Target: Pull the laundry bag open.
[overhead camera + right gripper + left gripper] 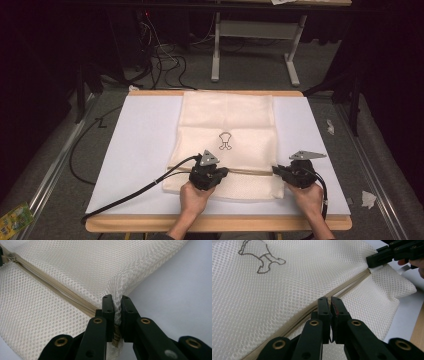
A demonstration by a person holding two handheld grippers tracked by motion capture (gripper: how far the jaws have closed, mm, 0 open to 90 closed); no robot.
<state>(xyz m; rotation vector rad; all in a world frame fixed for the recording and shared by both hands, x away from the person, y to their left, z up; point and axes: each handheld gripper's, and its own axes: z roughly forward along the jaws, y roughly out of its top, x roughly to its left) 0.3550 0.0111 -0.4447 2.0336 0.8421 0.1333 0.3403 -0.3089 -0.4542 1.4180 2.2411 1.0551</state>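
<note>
A cream mesh bag (225, 117) with a small dark emblem (225, 140) lies flat on a white board (140, 150). A tan zipper (250, 172) runs across it near the front edge. My left gripper (223, 172) sits on the zipper line (352, 282), its jaws (329, 301) shut where the slider is, most likely on the pull. My right gripper (275, 171) is shut on the bag's right edge at the zipper's end, with mesh (117, 312) bunched between its jaws (116, 300). The left gripper view has the right gripper (370, 262) at the far end of the zipper.
The board rests on a wooden table (215, 223). Black cables (125, 197) trail off the left side to the floor. A white desk frame (215, 50) stands behind the table. Paper scraps (368, 199) and a yellow packet (15, 217) lie on the floor.
</note>
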